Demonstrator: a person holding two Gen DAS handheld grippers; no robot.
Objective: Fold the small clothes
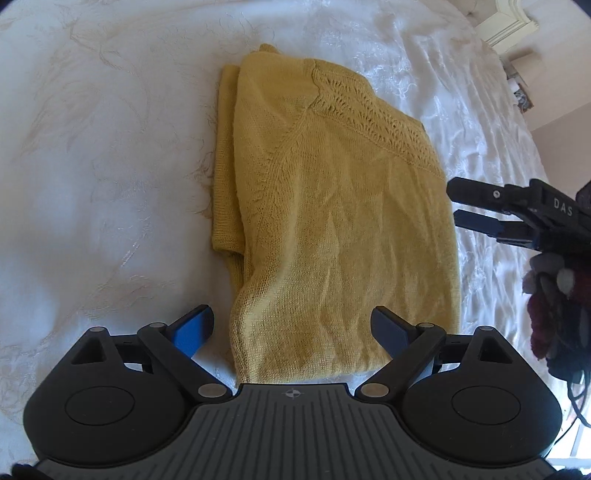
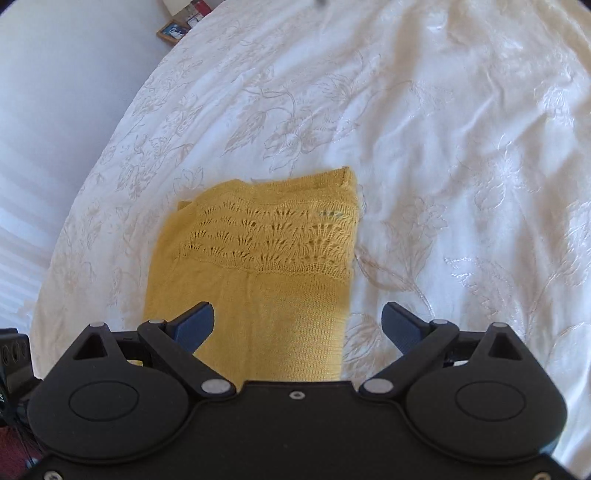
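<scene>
Both grippers gape empty: left gripper (image 1: 291,325), right gripper (image 2: 297,321). Folded yellow sweater (image 1: 332,221) lies at twelve o'clock on white bedspread (image 1: 110,147)

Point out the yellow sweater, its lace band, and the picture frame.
sweater (image 1: 332,229): left wrist view, plain knit on top fold.
lace band (image 2: 269,236): right wrist view, middle of openwork.
picture frame (image 2: 173,31): right wrist view, frame's centre, top left.

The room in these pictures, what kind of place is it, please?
Most likely a bedroom at home. The yellow knitted top lies folded on a wide white bedspread embroidered with flowers, and a small framed picture stands beyond the edge of the bed.
</scene>
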